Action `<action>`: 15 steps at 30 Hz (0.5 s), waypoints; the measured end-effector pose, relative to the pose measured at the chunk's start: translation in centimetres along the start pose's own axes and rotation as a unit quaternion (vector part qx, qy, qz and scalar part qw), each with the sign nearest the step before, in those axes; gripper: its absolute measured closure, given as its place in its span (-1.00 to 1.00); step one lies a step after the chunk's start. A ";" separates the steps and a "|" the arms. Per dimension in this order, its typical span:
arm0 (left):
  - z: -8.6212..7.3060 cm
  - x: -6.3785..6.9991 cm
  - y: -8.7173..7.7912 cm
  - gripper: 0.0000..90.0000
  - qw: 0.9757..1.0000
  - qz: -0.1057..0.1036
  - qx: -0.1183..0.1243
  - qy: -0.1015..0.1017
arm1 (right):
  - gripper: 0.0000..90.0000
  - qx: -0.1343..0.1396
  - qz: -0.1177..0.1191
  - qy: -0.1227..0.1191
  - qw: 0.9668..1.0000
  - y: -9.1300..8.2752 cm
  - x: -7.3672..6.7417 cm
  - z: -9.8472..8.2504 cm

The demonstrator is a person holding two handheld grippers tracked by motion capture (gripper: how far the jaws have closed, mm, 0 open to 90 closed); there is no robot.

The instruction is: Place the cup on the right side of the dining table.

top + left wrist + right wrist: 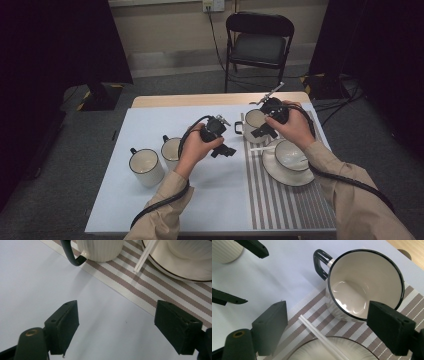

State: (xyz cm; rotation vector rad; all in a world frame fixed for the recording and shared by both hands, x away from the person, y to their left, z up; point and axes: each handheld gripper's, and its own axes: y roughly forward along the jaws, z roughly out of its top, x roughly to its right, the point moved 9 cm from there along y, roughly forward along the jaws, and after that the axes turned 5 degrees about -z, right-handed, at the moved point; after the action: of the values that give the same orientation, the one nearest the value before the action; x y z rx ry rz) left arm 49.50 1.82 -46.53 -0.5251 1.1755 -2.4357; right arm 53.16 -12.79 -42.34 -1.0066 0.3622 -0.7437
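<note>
Right gripper [263, 131] hovers over the mug [364, 287] on the striped mat [160, 290], jaws spread wide, nothing held. Mug sits upright at the mat's far left corner, handle toward the bare table; plate [324, 350] with bowl [291, 154] just behind it on the mat, white chopsticks [322, 336] on the plate rim.

Left gripper [223, 150] also spread, empty, just off the mat's left edge.

Judged step: approach to the mug. Next move likely needs a descent and a close on rim or handle.

No writing or brand readable.
</note>
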 end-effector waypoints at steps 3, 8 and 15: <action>-0.4 0.3 -0.2 -0.57 1.000 -0.005 0.000 -0.001 | -0.63 0.003 0.004 -0.003 1.000 -0.1 -0.5 0.0; -0.7 0.5 -0.5 -0.57 1.000 -0.004 0.003 -0.001 | -0.63 0.002 0.003 -0.004 1.000 -0.2 -0.9 -0.3; -1.2 0.7 -0.6 -0.57 1.000 -0.005 0.002 -0.002 | -0.63 0.001 0.004 -0.003 1.000 -0.3 -1.1 -0.8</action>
State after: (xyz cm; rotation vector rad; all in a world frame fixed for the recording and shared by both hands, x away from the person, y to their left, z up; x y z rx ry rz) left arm 48.17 2.57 -46.65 -0.5348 1.1678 -2.4434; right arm 51.85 -12.63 -42.51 -1.0057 0.3591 -0.7335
